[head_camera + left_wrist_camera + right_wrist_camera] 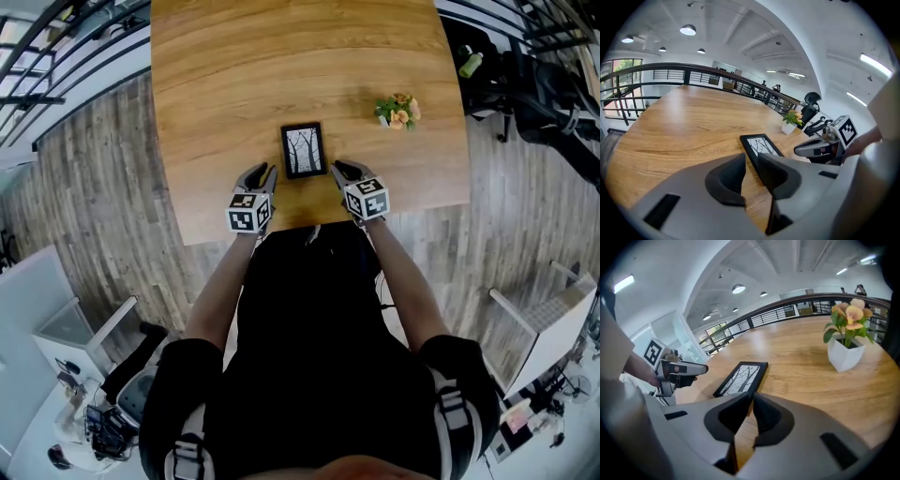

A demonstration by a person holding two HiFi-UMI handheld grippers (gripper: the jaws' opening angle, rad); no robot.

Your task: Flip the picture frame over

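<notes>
one black rectangular picture frame (304,150) with a bare-tree print lies flat, print side up, on the broad light-brown wooden table (234,84). it sits close to the table's near edge, about midway along it. plenty of bare wood lies beyond the frame and to its left. to its right and farther back, well apart, stands a small white pot of orange and yellow flowers (397,111). the near edge runs just behind my two grippers, with grey plank flooring past it.

the frame's long axis runs straight away from me, its short sides facing the near and far edges of the table.

the left gripper (266,172) is just beside the frame's near left corner and apart from it. its jaws are partly spread, with only bare wood showing in the gap. the right gripper (339,170) is just beside the near right corner, not touching as far as i can see. its jaws are drawn almost together, leaving a thin slit with nothing in it. both grippers angle inward and down toward the frame.
</notes>
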